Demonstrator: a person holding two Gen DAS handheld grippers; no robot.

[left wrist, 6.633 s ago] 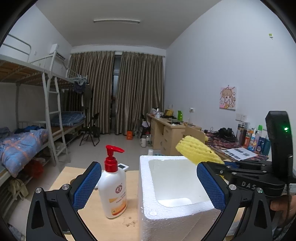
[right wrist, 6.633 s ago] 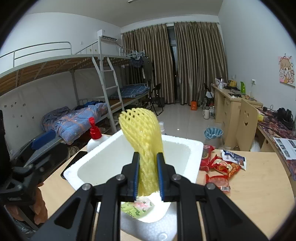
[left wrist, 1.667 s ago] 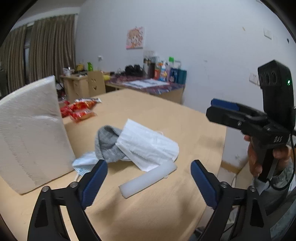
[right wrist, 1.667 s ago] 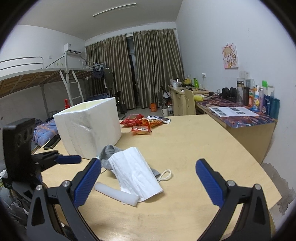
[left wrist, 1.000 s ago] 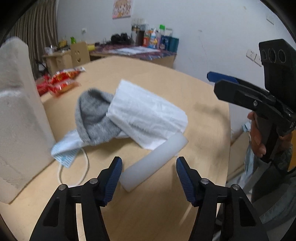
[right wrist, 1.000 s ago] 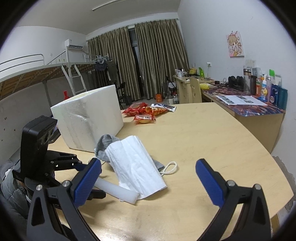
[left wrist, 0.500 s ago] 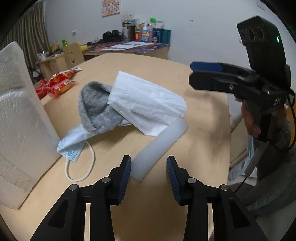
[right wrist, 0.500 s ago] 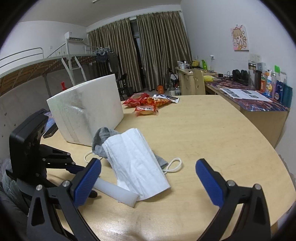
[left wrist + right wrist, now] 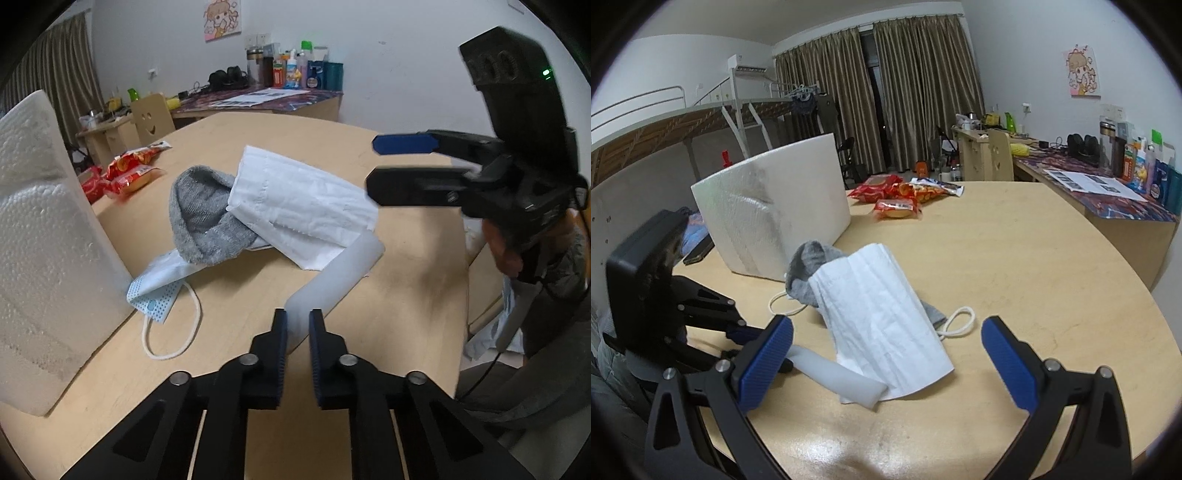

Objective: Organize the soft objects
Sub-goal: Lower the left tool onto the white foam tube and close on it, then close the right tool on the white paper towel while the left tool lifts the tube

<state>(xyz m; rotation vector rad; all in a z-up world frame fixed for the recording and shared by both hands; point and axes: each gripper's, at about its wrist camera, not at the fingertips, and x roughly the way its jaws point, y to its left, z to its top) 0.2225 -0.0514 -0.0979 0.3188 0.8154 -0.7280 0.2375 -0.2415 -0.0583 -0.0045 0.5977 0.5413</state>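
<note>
My left gripper (image 9: 297, 325) is shut on the near end of a white foam tube (image 9: 332, 275) that lies on the wooden table (image 9: 406, 295); the tube (image 9: 842, 376) also shows in the right wrist view. A white face mask (image 9: 299, 205) (image 9: 882, 317) lies over a grey sock (image 9: 205, 218) (image 9: 809, 266), with a blue face mask (image 9: 159, 291) partly under them. My right gripper (image 9: 886, 354) is open and empty, just above the table near the white mask; it also shows in the left wrist view (image 9: 402, 162).
A white styrofoam box (image 9: 40, 236) (image 9: 775, 206) stands on the table left of the pile. Red snack packets (image 9: 897, 195) lie behind it. The table's curved edge (image 9: 1145, 288) is to the right. A cluttered desk (image 9: 1108, 184) stands by the wall.
My left gripper's jaws closed from wide open onto the end of the foam tube. My right gripper stayed open and moved closer to the white mask.
</note>
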